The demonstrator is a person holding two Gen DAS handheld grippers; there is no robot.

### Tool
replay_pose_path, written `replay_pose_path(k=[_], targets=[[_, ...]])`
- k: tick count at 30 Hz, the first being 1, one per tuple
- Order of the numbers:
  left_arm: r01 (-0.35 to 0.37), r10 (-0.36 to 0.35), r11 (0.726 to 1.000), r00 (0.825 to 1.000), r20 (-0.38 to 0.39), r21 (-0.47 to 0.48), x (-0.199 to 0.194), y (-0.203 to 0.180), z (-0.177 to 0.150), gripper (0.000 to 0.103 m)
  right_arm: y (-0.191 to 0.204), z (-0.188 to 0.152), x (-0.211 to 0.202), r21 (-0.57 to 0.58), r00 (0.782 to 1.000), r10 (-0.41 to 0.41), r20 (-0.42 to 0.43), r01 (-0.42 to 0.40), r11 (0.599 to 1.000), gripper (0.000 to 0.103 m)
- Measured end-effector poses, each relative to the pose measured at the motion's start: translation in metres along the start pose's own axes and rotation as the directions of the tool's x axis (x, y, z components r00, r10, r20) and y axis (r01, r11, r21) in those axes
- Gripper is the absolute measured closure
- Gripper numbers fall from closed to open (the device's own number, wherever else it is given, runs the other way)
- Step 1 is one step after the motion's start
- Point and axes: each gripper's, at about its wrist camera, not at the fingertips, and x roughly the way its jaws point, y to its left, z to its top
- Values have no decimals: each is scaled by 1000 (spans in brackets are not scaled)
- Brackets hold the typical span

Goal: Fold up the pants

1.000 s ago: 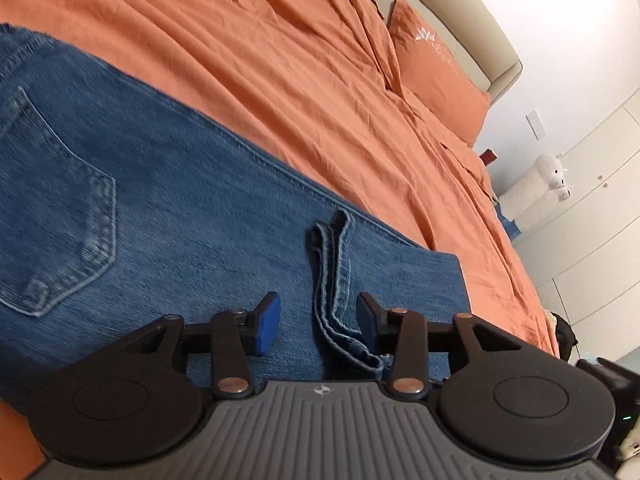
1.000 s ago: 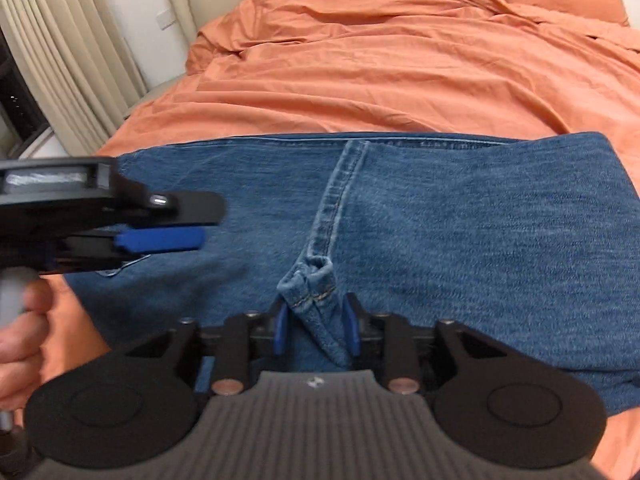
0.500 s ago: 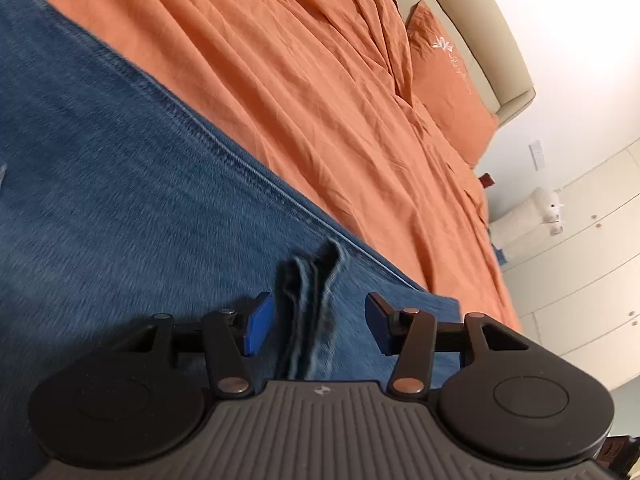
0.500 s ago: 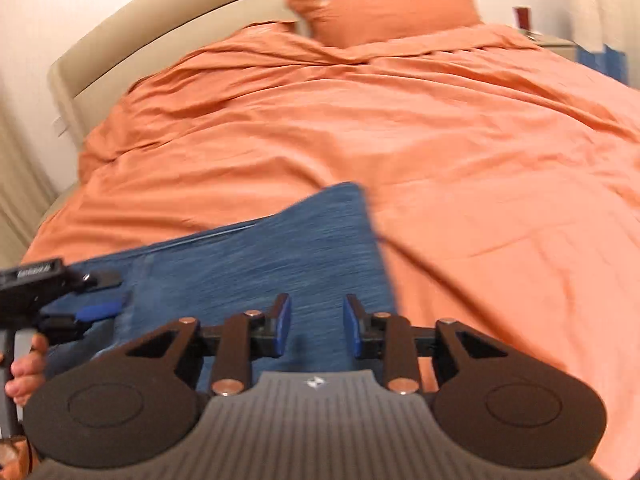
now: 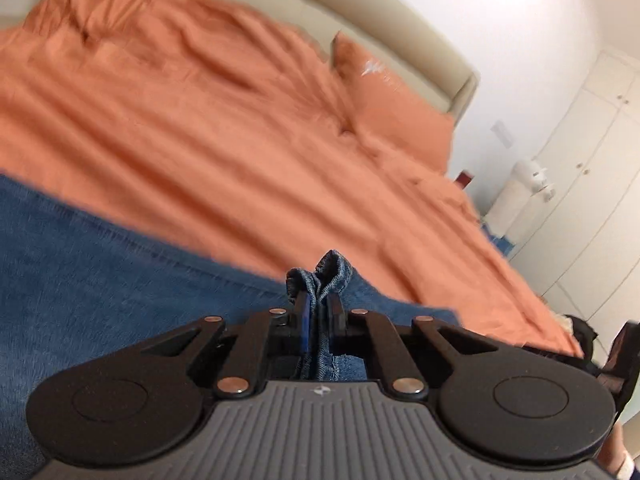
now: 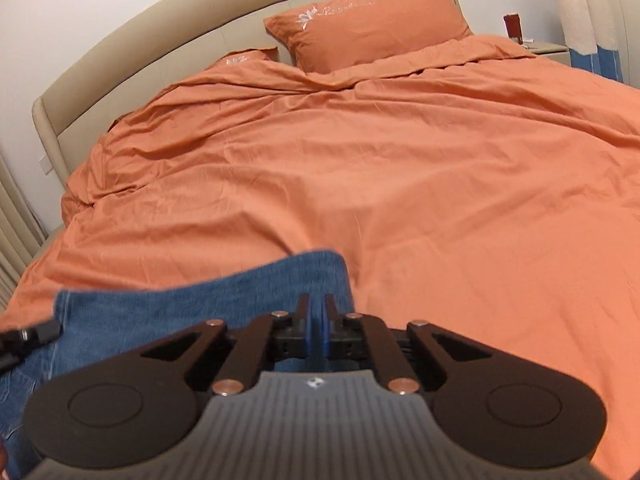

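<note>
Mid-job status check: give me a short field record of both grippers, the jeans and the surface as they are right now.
left gripper: jaws closed on a bunched hem of the jeans, folds poking out above the tips
right gripper: jaws nearly together over a jeans edge; a grip looks likely, but the contact is hidden
jeans state: blue denim, partly spread on the bed, blurred in both views
surface: orange duvet, wrinkled
background: orange pillow against a beige headboard
</note>
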Motion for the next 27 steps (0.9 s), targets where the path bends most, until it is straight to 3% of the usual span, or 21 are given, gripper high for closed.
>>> replay_pose_path(k=[5,9,13,18,22,27], targets=[[-58,55,997,995,-79,-48,20,21,-13,95,-4,-3,34,-15,999,-27,-35,26,1000,103],[-97,94,995,989,-118,-20,27,21,-14,95,-4,-10,52,-42,995,-50,-81,47,998,103],[-95,92,995,987,-134,-20,29,26,-16,91,-5,-15,62,-55,994,-54,-97,49,997,103],[-117,112,992,984,-136,-35,12,18,-13,87,-1,-12,53,-58,992,-68,-103,62,996,103],[-146,147,989,980,-136,21,-18,4,-18,87,2,-17,26,-84,985,-68,-158,56,995,103],[-140,140,990,976,-166,9,-41,-13,-24,80,2,-31,-16,-96,967,-65,-244,43,994,103]])
